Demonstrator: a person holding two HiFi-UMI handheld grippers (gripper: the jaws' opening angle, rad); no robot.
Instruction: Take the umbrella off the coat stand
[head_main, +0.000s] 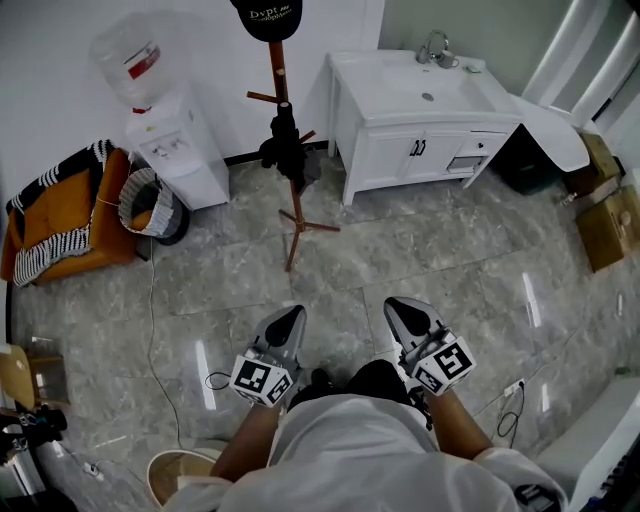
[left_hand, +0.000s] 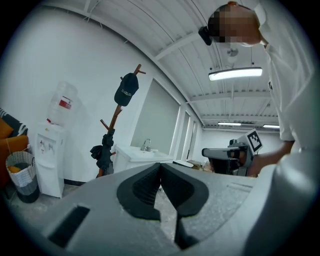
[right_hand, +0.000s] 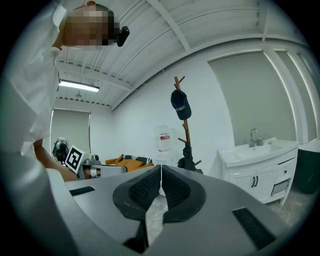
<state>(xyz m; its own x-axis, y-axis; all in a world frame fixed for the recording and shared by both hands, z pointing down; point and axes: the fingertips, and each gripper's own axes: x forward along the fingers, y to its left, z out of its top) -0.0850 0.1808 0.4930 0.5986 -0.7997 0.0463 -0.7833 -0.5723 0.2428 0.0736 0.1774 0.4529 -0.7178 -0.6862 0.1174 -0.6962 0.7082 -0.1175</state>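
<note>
1. In the head view, a wooden coat stand (head_main: 295, 230) is seen on the grey tiled floor (head_main: 430, 250) near the far wall, with a dark cap (head_main: 268, 12) at its top. It is flanked by a water dispenser (head_main: 175, 150) and a basket (head_main: 145, 205) on the left and a white washstand (head_main: 420, 120) on the right. An orange seat (head_main: 70, 225) is set further left and cardboard boxes (head_main: 610, 225) at the far right. A thin cable (head_main: 152, 320) is trailed over the floor left of the claws.
2. The black folded umbrella (head_main: 287, 150) is hung about halfway up the pole, well apart from both claws. The left claw (head_main: 291, 312) and right claw (head_main: 398, 303) are held side by side near the person's body, pointed toward the stand, with bare floor between them and its feet.
3. In the left gripper view, the left claw (left_hand: 160, 167) is seen closed, pads met, nothing between them. The umbrella (left_hand: 104, 152) is found ahead and to the left, beneath the cap, with the dispenser and basket left of it and the washstand to its right. The right claw (left_hand: 205, 152) is seen at the right.
4. In the right gripper view, the right claw (right_hand: 161, 172) is likewise closed and empty. The umbrella (right_hand: 188, 161) is seen ahead, just right of the jaw line, with the washstand at the right edge and the orange seat and left claw (right_hand: 122, 169) at the left.
</note>
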